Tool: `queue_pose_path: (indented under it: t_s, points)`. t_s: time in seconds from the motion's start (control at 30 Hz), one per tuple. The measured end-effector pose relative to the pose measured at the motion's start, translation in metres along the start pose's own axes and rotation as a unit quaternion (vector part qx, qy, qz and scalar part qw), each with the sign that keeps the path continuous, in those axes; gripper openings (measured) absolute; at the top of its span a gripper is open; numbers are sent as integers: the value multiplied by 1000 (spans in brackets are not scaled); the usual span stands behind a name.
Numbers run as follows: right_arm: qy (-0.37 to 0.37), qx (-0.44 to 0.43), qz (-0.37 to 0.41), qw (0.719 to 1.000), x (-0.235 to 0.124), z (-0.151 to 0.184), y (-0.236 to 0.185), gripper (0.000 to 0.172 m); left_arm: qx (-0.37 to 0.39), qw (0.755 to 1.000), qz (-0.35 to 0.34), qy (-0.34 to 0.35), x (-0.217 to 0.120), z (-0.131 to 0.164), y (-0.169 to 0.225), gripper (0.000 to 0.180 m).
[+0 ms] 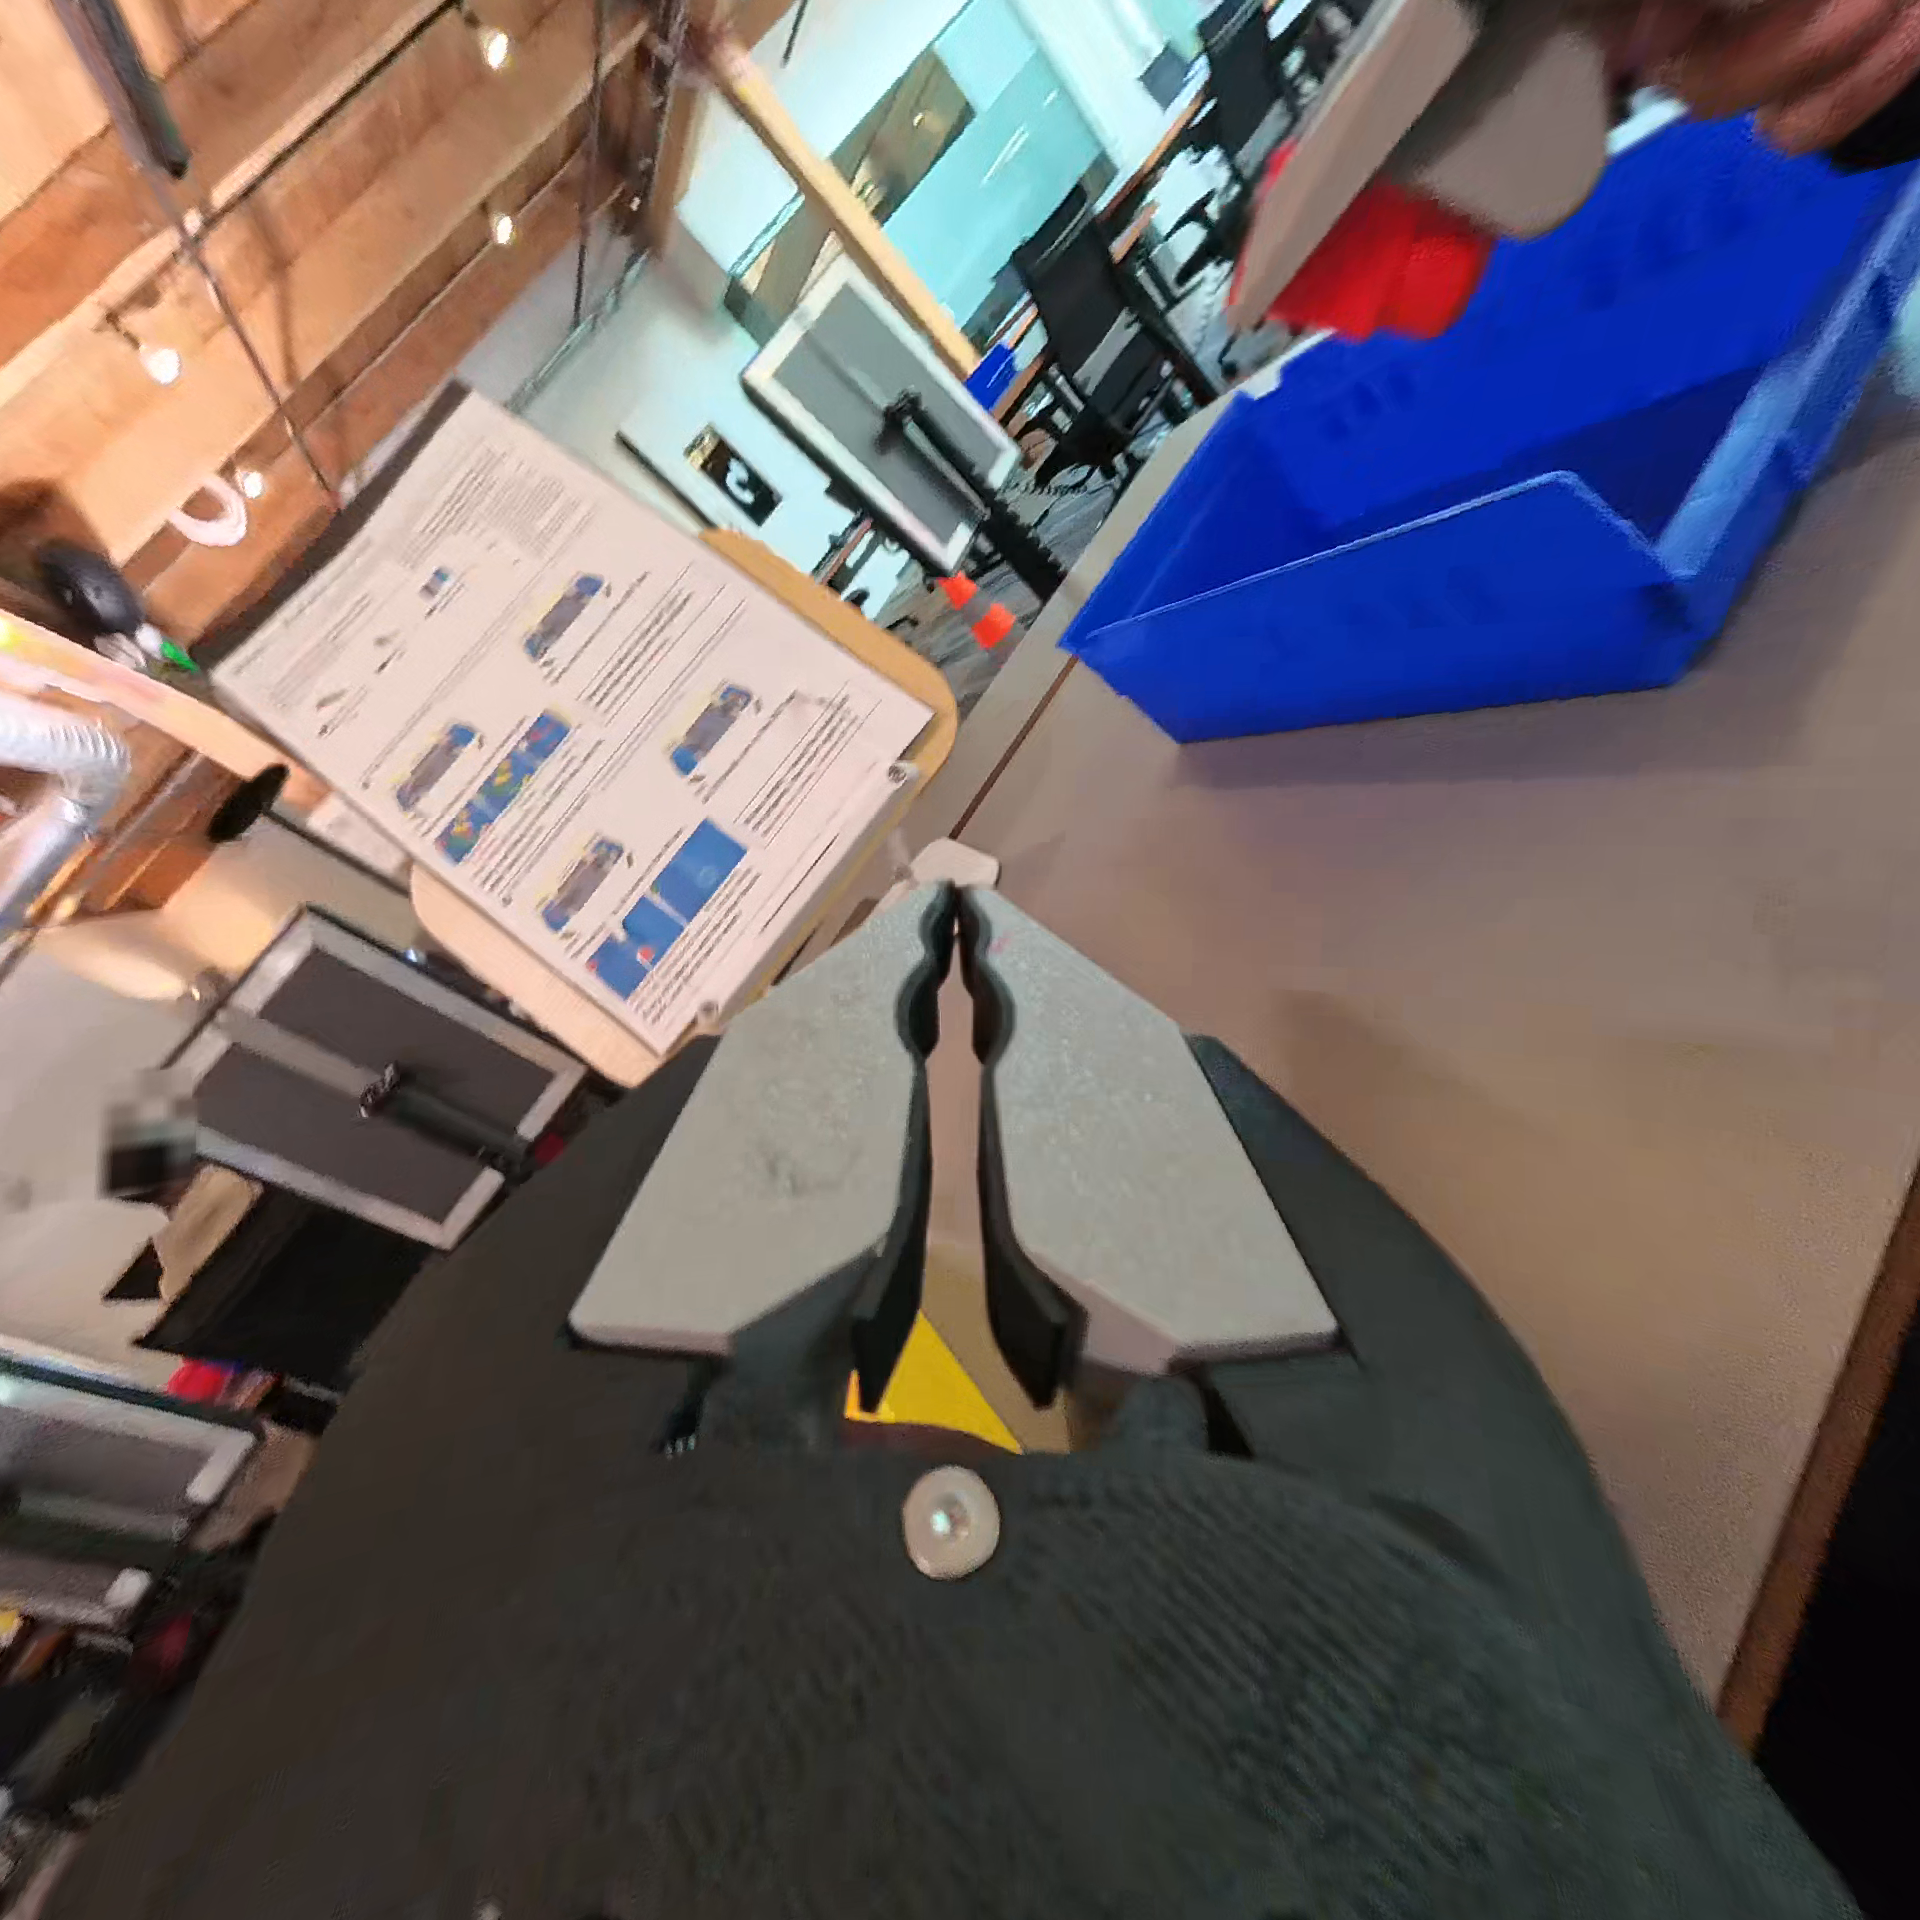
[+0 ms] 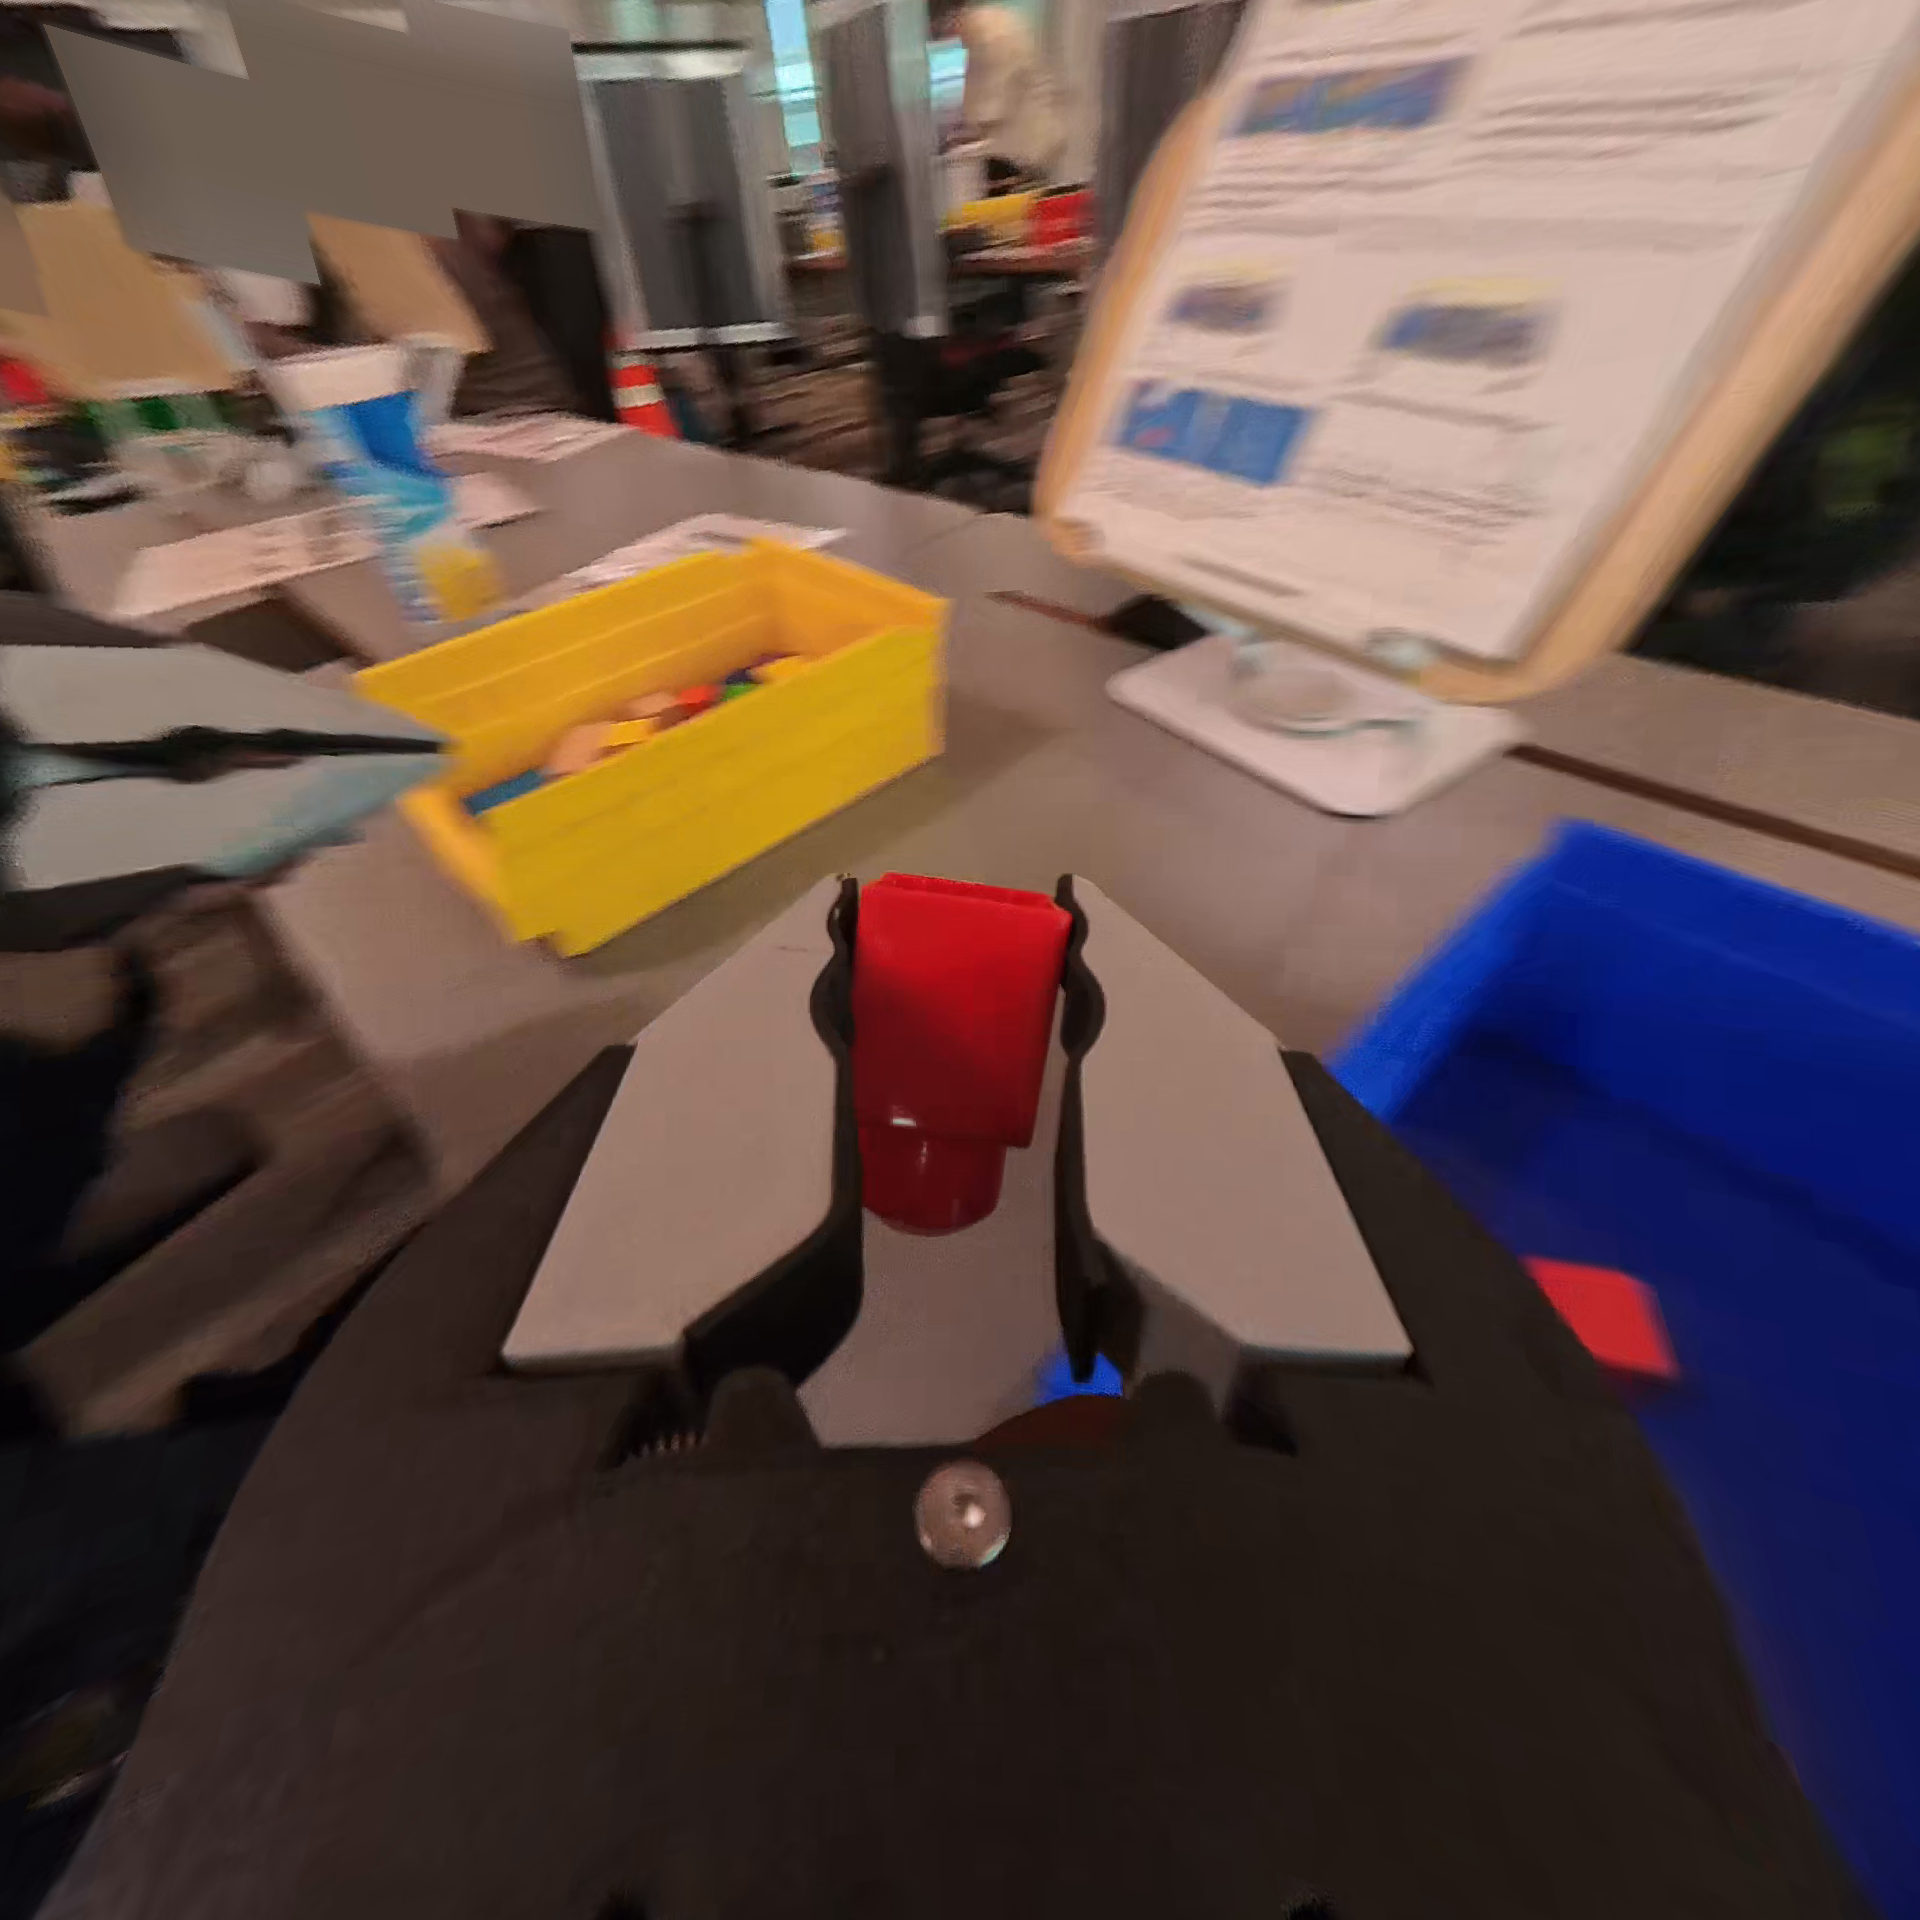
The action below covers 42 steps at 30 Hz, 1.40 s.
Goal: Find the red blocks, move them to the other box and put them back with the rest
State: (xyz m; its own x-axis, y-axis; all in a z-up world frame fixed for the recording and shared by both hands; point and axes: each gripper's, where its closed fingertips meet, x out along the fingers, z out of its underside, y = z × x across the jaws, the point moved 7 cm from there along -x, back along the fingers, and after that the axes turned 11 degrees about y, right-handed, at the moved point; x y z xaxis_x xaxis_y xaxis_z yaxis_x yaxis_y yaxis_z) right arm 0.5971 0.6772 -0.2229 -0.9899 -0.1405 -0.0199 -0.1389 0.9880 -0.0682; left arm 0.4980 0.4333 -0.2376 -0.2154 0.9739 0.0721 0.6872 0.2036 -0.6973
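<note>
My right gripper (image 2: 958, 914) is shut on a red block (image 2: 956, 1029), held above the grey table (image 2: 1195, 883) between the two boxes. The same red block (image 1: 1392, 260) shows in the left wrist view between the right gripper's fingers, over the blue box (image 1: 1455, 582). The blue box (image 2: 1714, 1143) lies at the right, with another red block (image 2: 1600, 1314) inside it. The yellow box (image 2: 727, 790), with several coloured blocks, stands to the left and farther off. My left gripper (image 1: 956, 904) is shut with nothing between its pads; it also shows at the left edge of the right wrist view (image 2: 416, 743).
An instruction sheet on a wooden board with a white stand (image 2: 1351, 343) stands at the table's far side, also in the left wrist view (image 1: 582, 717). A blue and white container (image 2: 384, 457) and papers lie beyond the yellow box. The table's edge (image 1: 1808, 1455) runs at the right.
</note>
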Motion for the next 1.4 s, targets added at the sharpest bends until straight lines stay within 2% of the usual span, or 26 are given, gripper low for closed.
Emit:
queue_pose_path:
  t_s: [0.03, 0.17, 0.27, 0.33, 0.47, 0.6, 0.73, 0.87, 0.97, 1.1, 1.3, 1.4]
  points:
    - [8, -7, 53, 999, -9, -2, 21, 36, -19, 1000, -6, -8, -3, 2, -6, 0]
    - [-2, -22, 232, 973, -43, 9, 98, 36, -84, 996, -33, -26, -9, 14, -27, 0]
    - [-91, 0, 292, 952, -48, 42, 135, 38, -113, 992, -35, -39, -11, 22, -34, 2]
    - [-113, 8, 293, 950, -46, 51, 140, 52, -116, 991, -40, -48, -12, 28, -38, 5]
    - [-63, -16, 260, 963, -38, 30, 119, 53, -124, 988, -47, -81, -16, 46, -48, 7]
    - [-50, -30, 227, 972, -34, 20, 100, 54, -198, 973, -59, -98, -27, 70, -68, 13]
    - [-10, 9, 167, 986, -30, 11, 85, 54, -241, 955, -105, -139, -45, 102, -94, 21]
    - [8, 32, 138, 990, -28, 7, 77, 53, -276, 941, -100, -168, -54, 130, -101, 23]
    - [8, 35, 125, 992, -25, 6, 71, 53, -306, 928, -59, -203, -50, 152, -90, 28]
    - [1, 25, 116, 993, -20, 7, 64, 52, -307, 918, -50, -246, -38, 175, -79, 35]
    - [-4, 24, 118, 993, -19, 11, 67, 53, -277, 925, -38, -257, -19, 173, -78, 41]
    - [-4, 32, 122, 992, -20, 12, 73, 53, -291, 915, 17, -280, 2, 181, -91, 43]
